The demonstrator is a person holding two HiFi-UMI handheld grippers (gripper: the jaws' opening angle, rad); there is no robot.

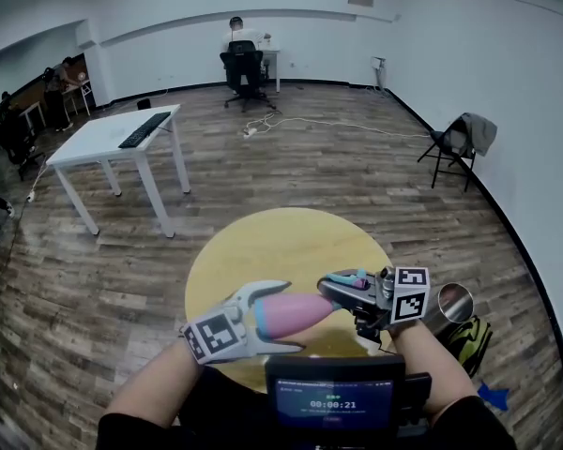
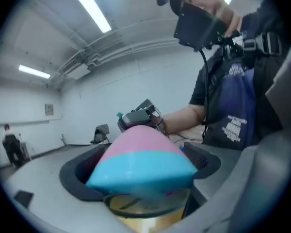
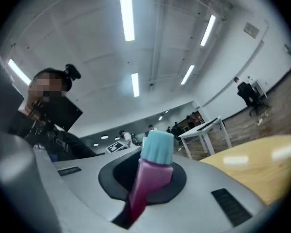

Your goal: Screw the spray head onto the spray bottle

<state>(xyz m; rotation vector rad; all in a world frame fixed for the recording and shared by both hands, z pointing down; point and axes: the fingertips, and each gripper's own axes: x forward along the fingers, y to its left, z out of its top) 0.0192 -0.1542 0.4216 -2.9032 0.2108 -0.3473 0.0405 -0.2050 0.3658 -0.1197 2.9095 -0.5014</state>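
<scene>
Left tongs (image 1: pixel 283 317) pinch the pink-and-blue bottle (image 1: pixel 307 311); right tongs (image 1: pixel 336 291) pinch the spray head (image 3: pixel 154 171), lower centre over the yellow worktop (image 1: pixel 263 242).

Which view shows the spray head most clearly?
The right gripper view: the spray head stands large between the jaws. The head view shows it small; the left gripper view, only a teal tip.

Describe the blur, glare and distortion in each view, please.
Head view: fisheye curves the walls. Left gripper view: the bottle is near and soft, its lower edge smeared. Right gripper view: ceiling lights glare; the spray head is fairly sharp.
</scene>
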